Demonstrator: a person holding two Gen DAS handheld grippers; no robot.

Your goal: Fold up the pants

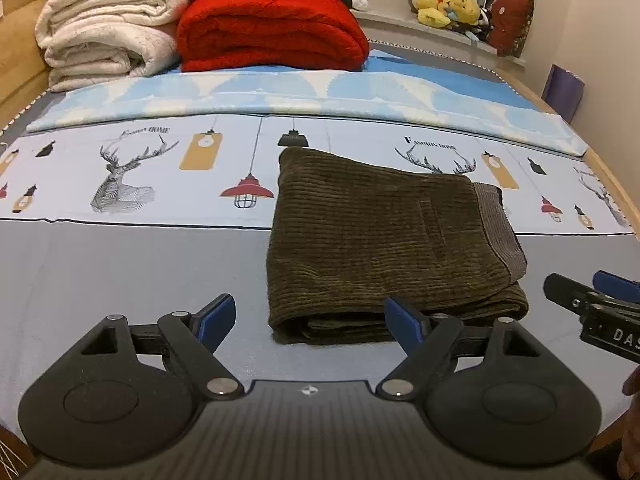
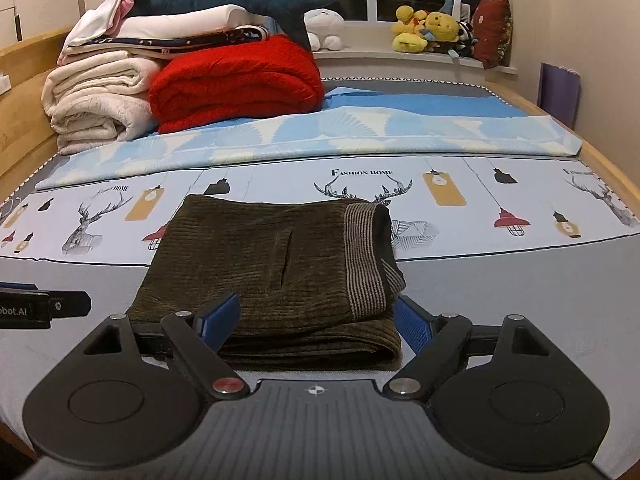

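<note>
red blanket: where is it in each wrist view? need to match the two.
Left wrist: red blanket at top centre, right of the cream blankets.
Right wrist: red blanket at upper left of centre.
Shared landmark: folded pants on the bed, nearer the camera.

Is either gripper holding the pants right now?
No, the folded pants lie free on the bed, both grippers' jaws open and empty.
</note>
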